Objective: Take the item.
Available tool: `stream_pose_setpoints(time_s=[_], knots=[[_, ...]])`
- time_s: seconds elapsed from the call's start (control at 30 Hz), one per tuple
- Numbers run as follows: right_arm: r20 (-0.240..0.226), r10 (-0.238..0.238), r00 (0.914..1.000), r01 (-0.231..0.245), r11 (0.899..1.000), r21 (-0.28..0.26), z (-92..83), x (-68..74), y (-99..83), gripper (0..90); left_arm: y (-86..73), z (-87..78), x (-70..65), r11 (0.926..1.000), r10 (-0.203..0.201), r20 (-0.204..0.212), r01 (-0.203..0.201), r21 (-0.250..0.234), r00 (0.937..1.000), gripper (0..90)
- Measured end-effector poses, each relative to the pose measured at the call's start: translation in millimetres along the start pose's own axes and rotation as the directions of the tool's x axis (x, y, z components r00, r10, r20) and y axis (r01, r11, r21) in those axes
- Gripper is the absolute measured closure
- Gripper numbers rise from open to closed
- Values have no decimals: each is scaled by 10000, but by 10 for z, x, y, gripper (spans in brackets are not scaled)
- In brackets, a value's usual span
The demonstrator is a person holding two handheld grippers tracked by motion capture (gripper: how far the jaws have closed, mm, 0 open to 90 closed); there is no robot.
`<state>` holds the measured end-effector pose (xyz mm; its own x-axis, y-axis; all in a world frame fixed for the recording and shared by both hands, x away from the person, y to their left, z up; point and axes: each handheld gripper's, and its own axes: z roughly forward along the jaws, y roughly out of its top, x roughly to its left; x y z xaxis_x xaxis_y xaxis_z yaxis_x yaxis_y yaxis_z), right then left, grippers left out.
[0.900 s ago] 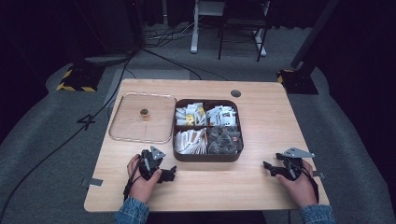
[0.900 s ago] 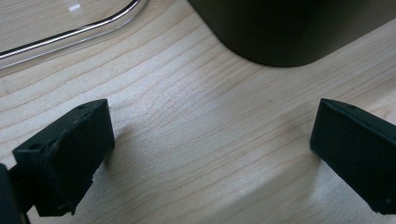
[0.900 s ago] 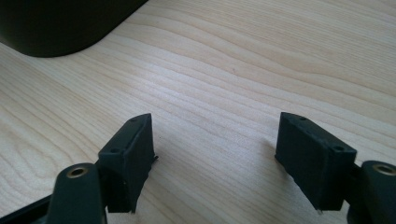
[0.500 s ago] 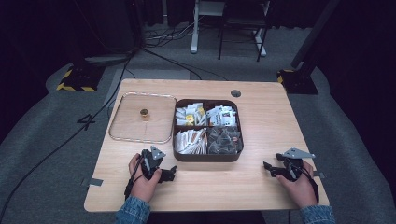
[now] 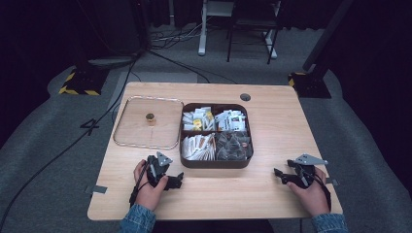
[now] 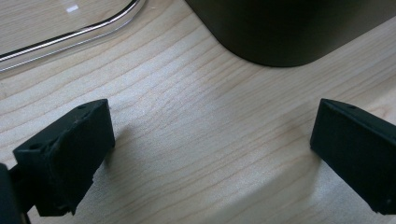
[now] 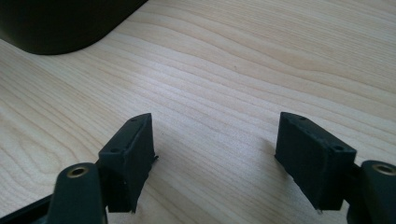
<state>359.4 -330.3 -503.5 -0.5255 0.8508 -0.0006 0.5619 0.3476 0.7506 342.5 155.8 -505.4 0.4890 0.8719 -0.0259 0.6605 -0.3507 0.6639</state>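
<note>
A dark brown box point(image 5: 215, 161) with four compartments of small packets and sachets sits mid-table. Its clear lid point(image 5: 126, 131) with a small brass knob point(image 5: 150, 117) lies flat to the box's left. My left gripper point(image 5: 176, 180) rests on the wood by the box's near left corner, open, nothing between its jaws. In the left gripper view, my left gripper point(image 6: 210, 154) faces the box's corner point(image 6: 280, 32) and the lid's rim point(image 6: 70, 37). My right gripper point(image 5: 278, 174) rests at the near right, open and empty. In the right gripper view, my right gripper point(image 7: 215, 154) points toward the box corner point(image 7: 56, 23).
The wooden table point(image 5: 272, 121) has a round cable hole point(image 5: 245, 97) at the back. Bare wood lies between the box and the right edge. Pieces of grey tape point(image 5: 98, 189) sit on the near edges. Chair and stand legs stand on the floor beyond.
</note>
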Motion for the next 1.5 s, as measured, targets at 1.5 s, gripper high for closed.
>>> stream_pose_setpoints(time_s=[1.5], knots=[[-834,404,9957,-446,9978,-490,-448,-45,821,428,14,13,0,10000,72,24,-72,3,10000,0]])
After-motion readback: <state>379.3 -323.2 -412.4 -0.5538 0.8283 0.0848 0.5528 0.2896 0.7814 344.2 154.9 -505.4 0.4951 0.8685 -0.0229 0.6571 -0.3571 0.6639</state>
